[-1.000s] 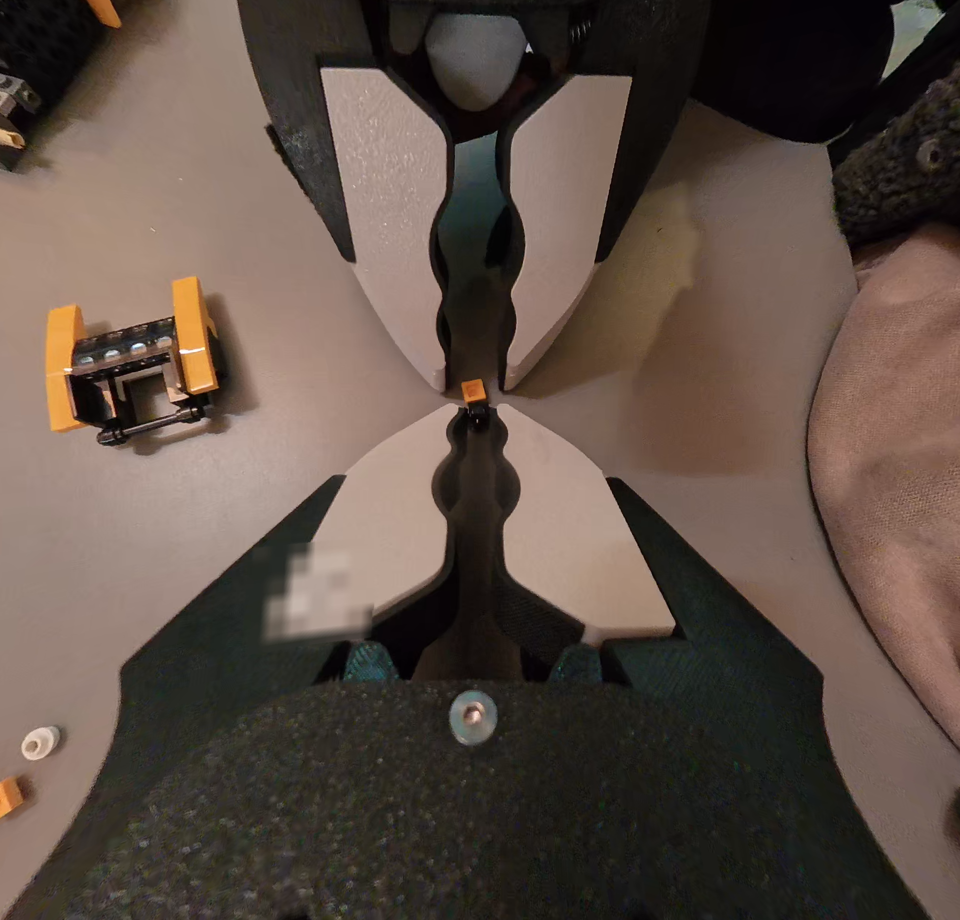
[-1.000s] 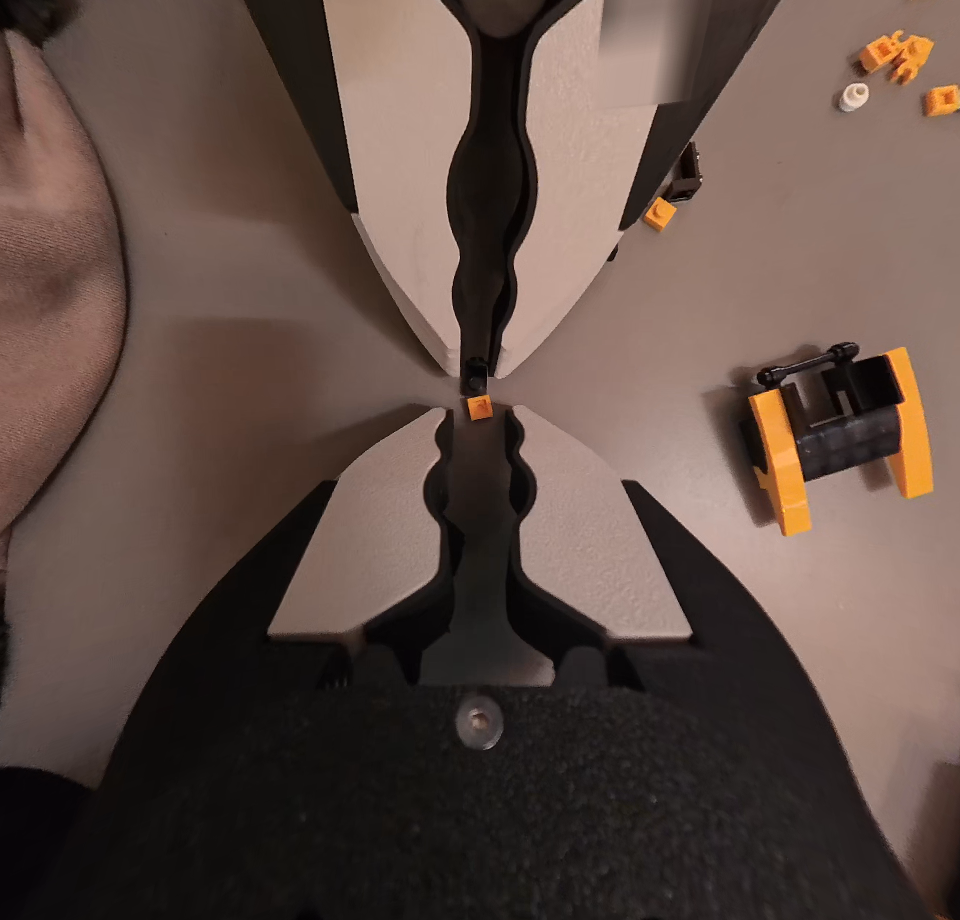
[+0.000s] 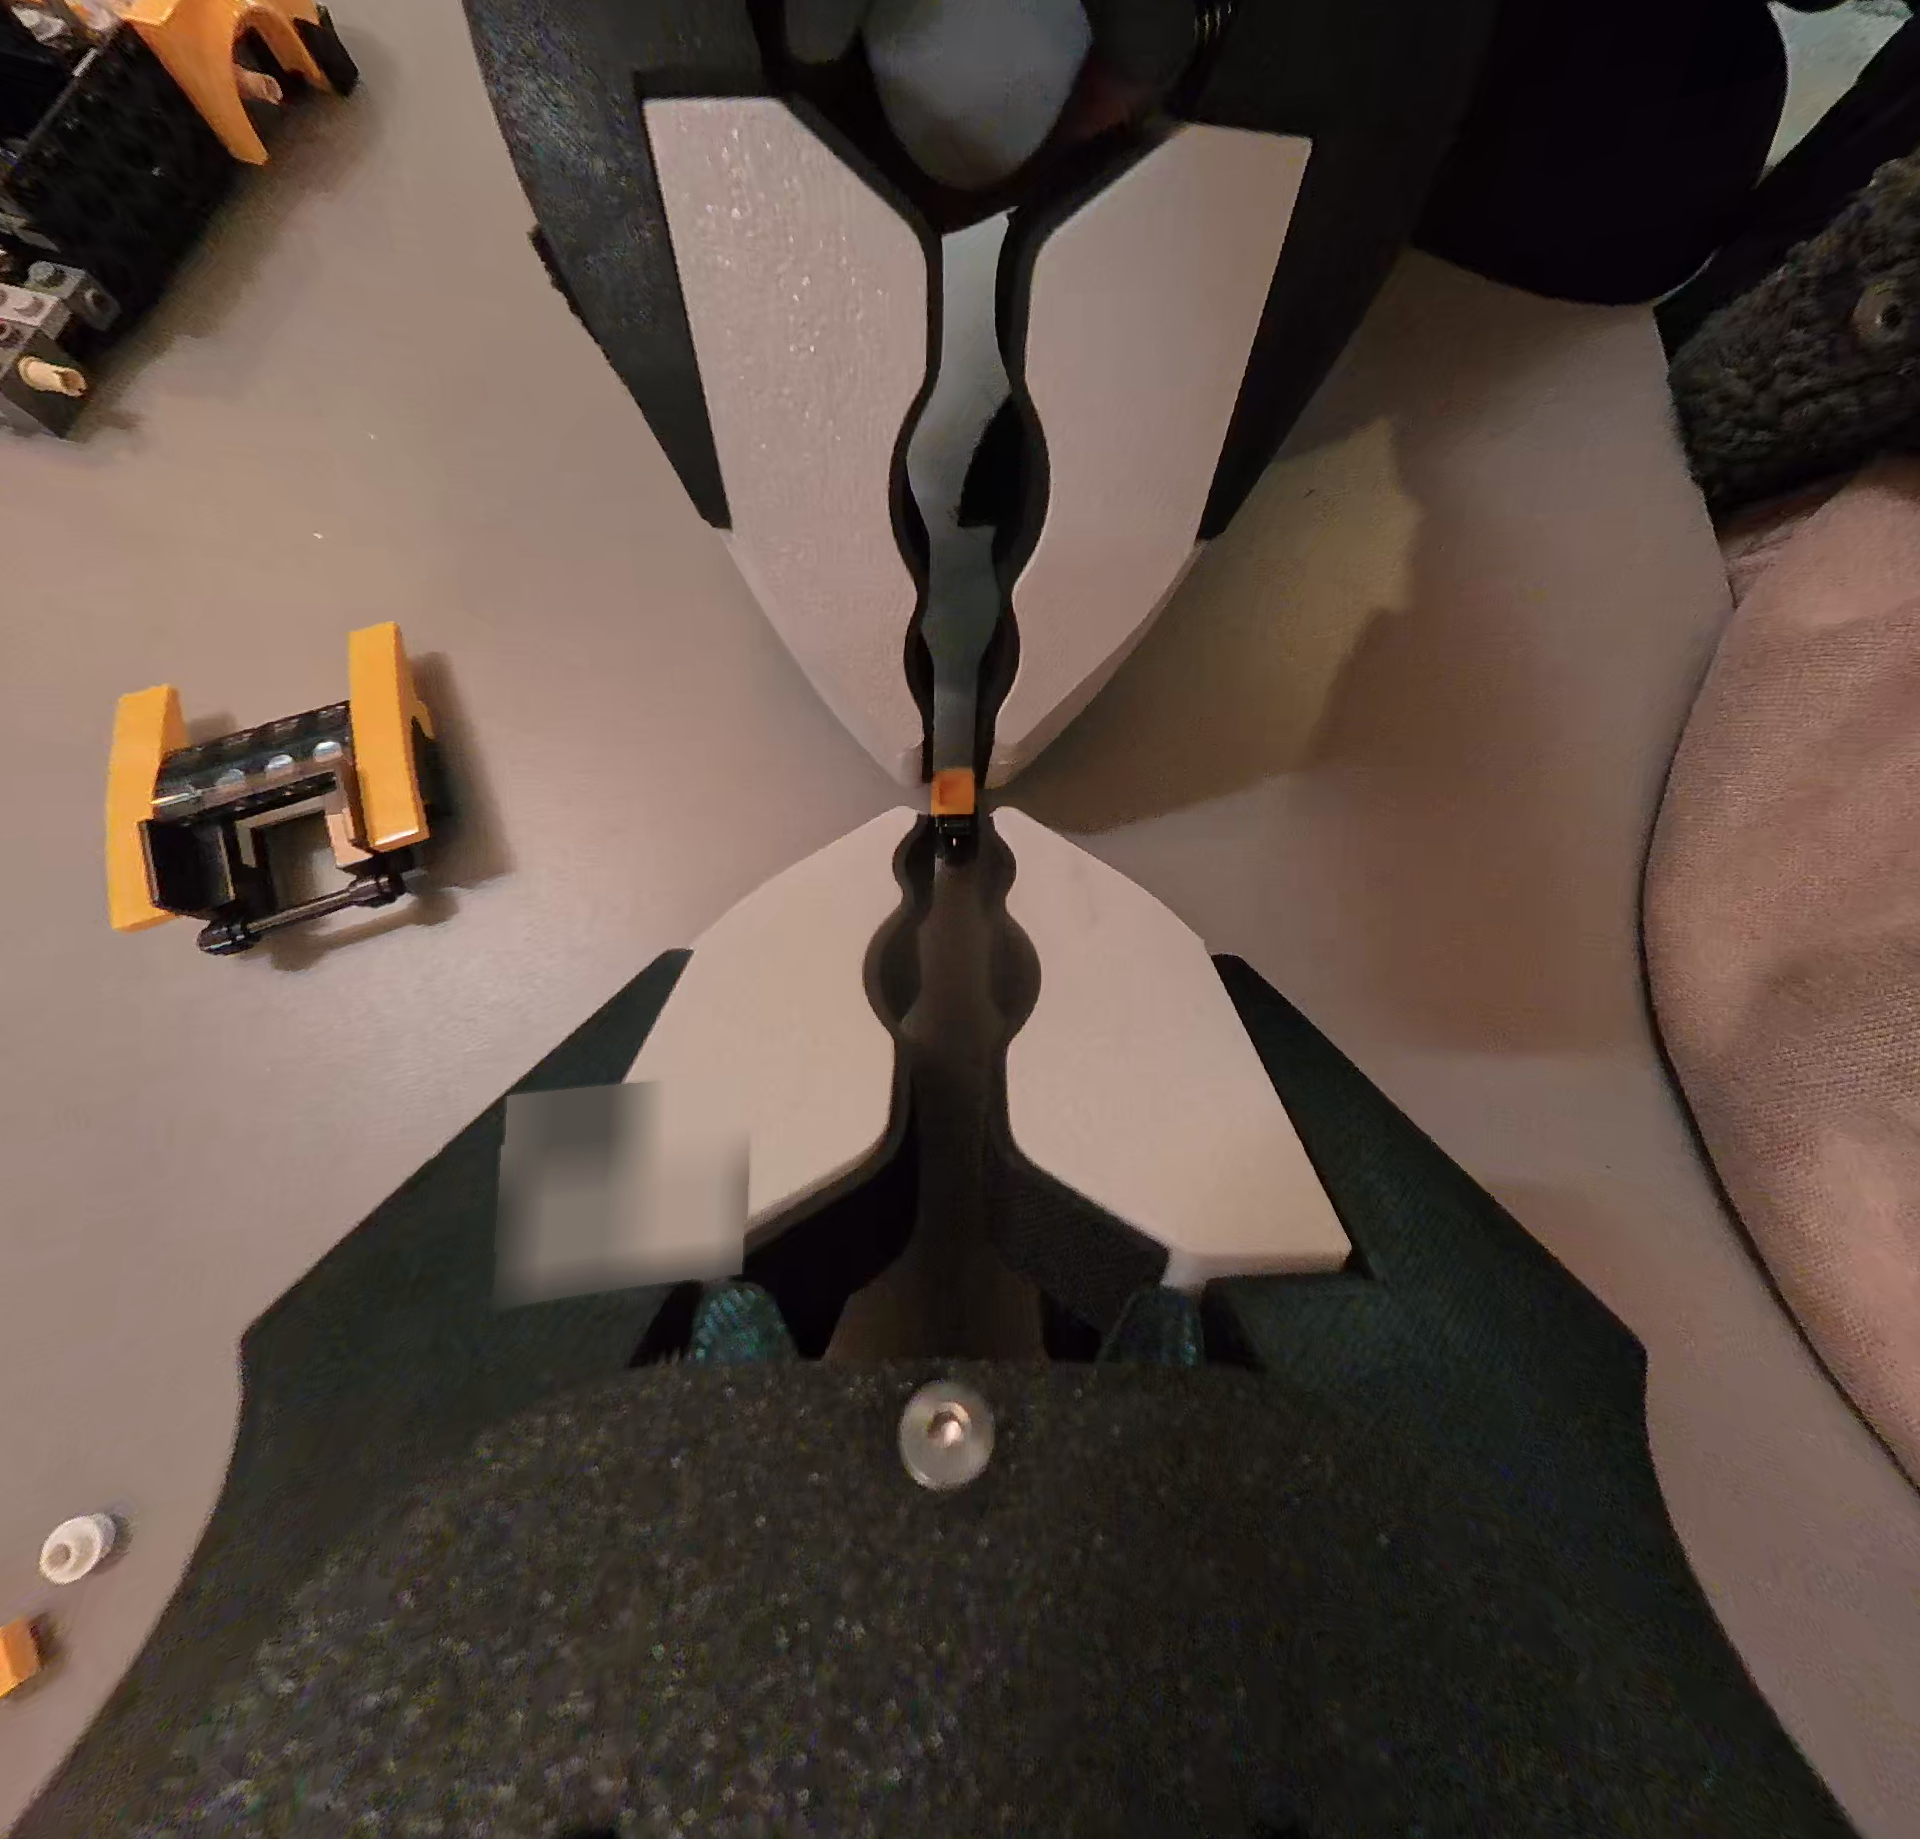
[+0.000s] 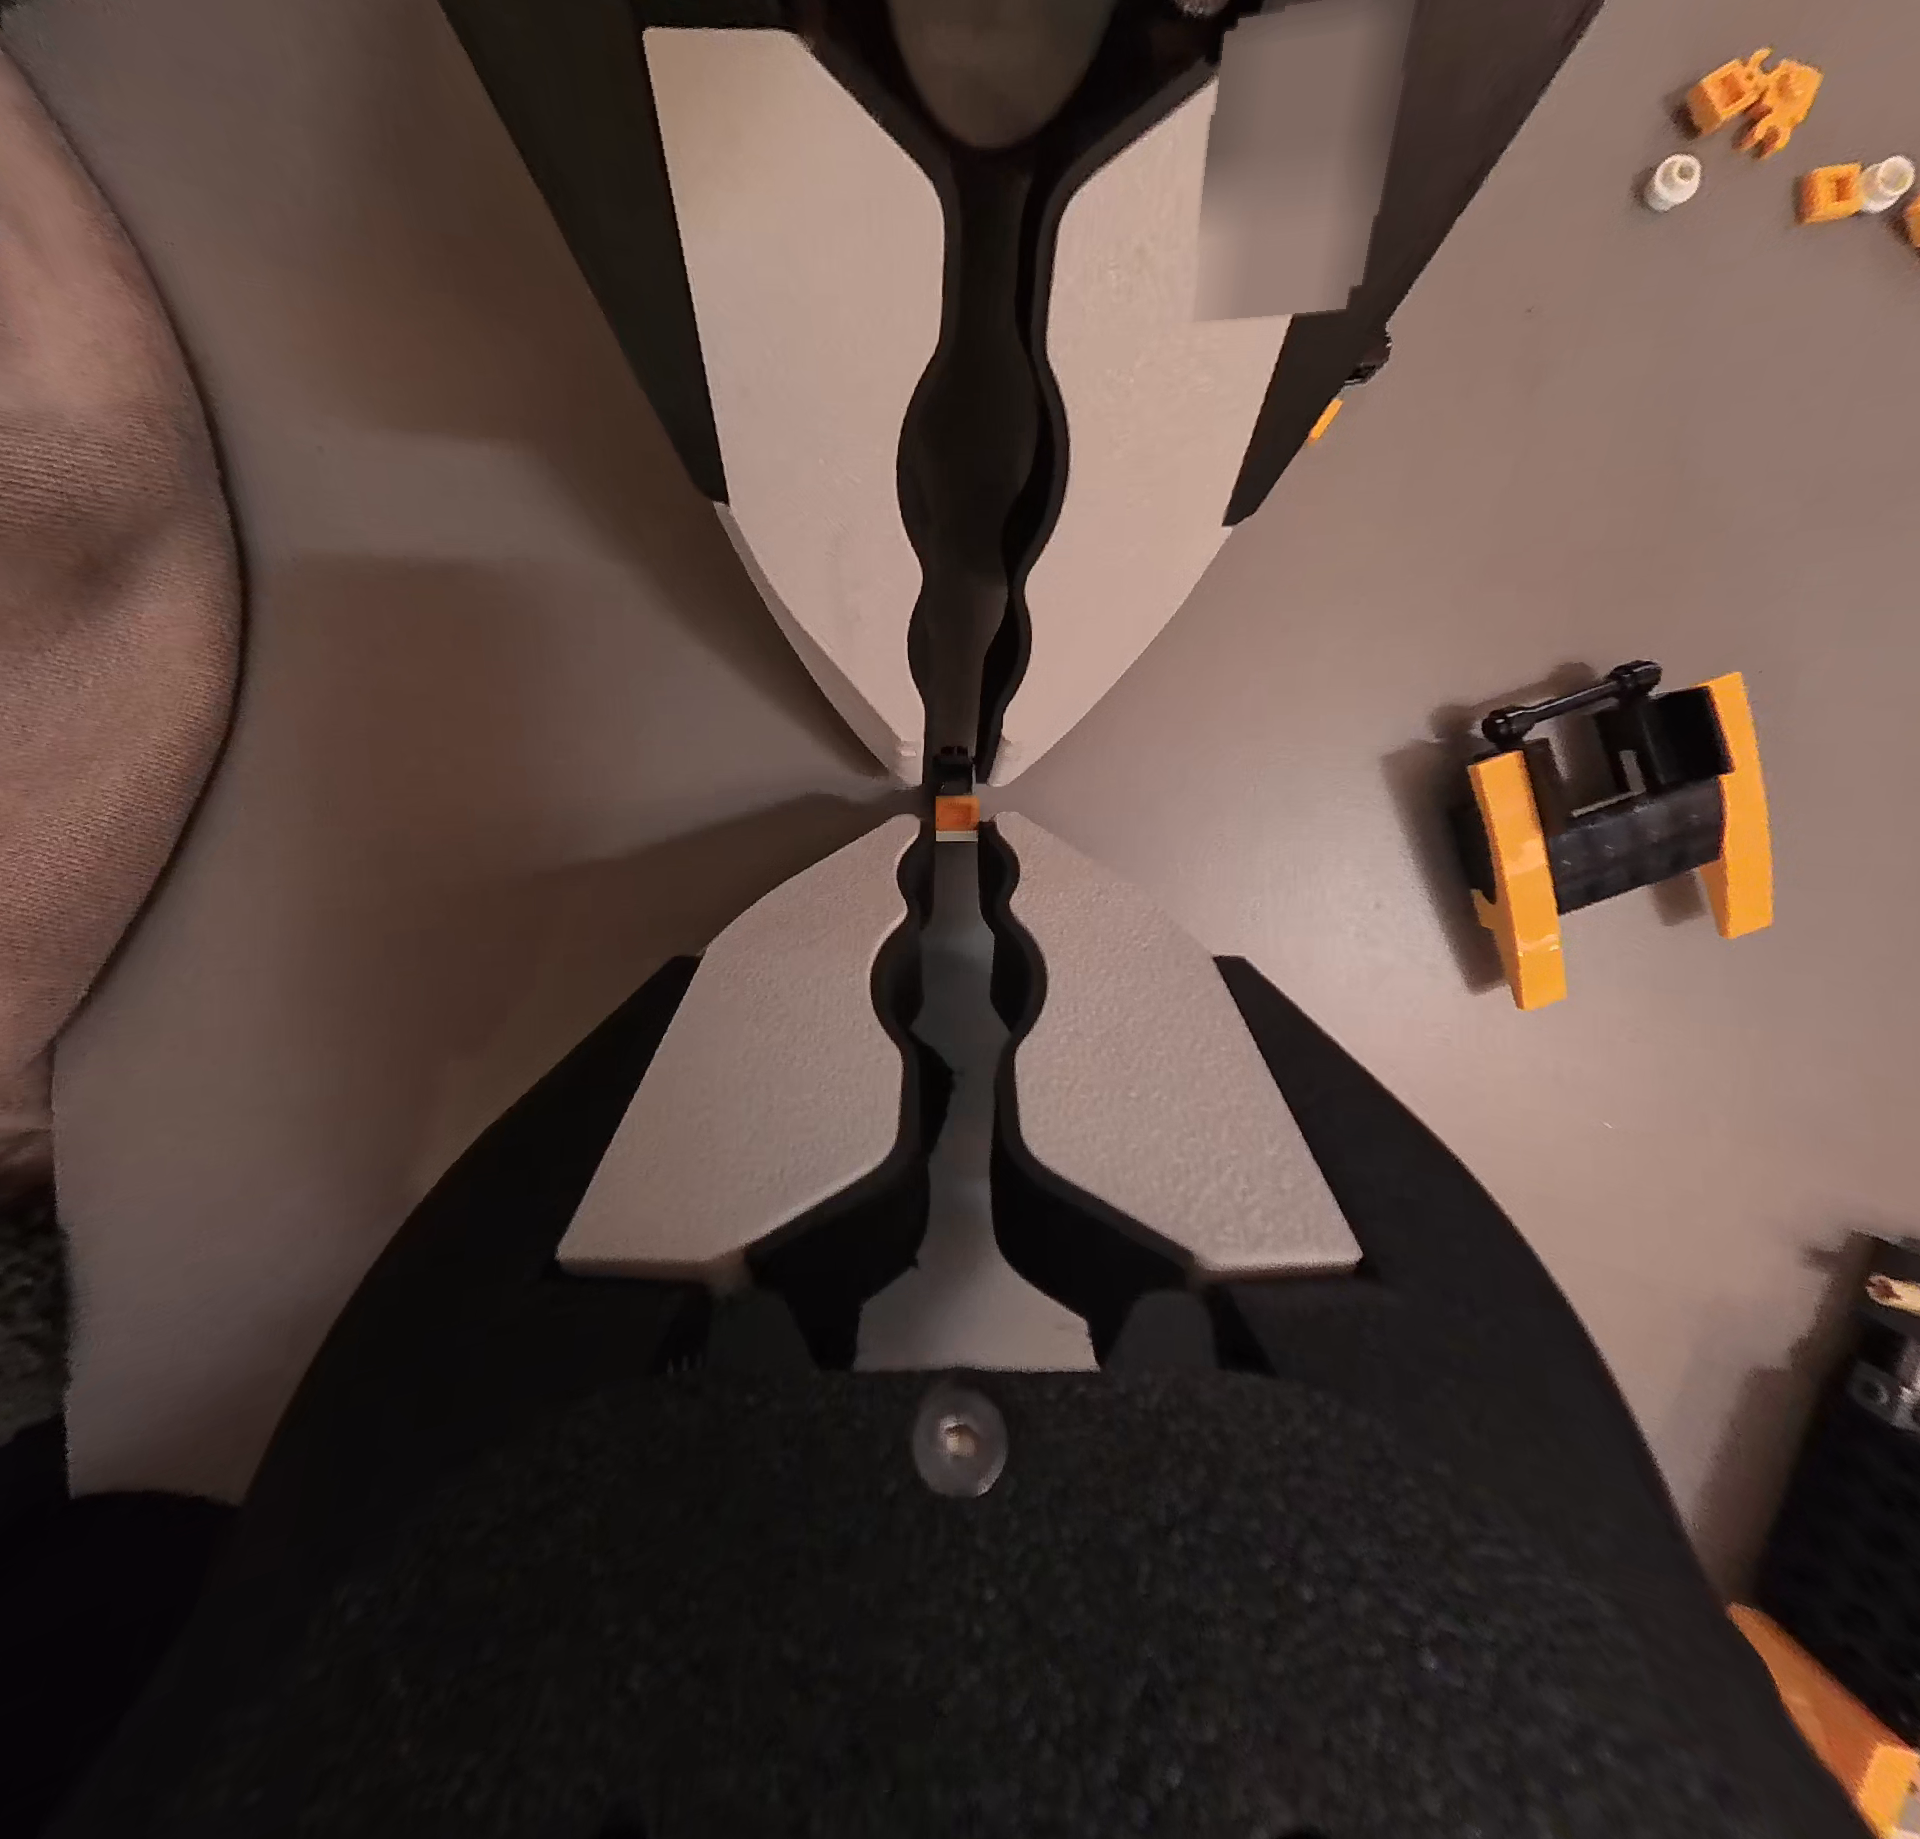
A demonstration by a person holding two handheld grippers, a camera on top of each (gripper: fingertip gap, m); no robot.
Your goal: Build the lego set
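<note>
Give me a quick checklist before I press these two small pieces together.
1. Left tool shut on the black piece: ok.
2. Right tool shut on the orange piece: ok.
3. Pieces lined up tip to tip between the tools: ok, they meet in both views.
4. Studs fully seated: cannot tell, the joint is too small to see.
5. Orange-and-black subassembly out of the way: ok, it lies on the table, off to the side of both tools.
</note>
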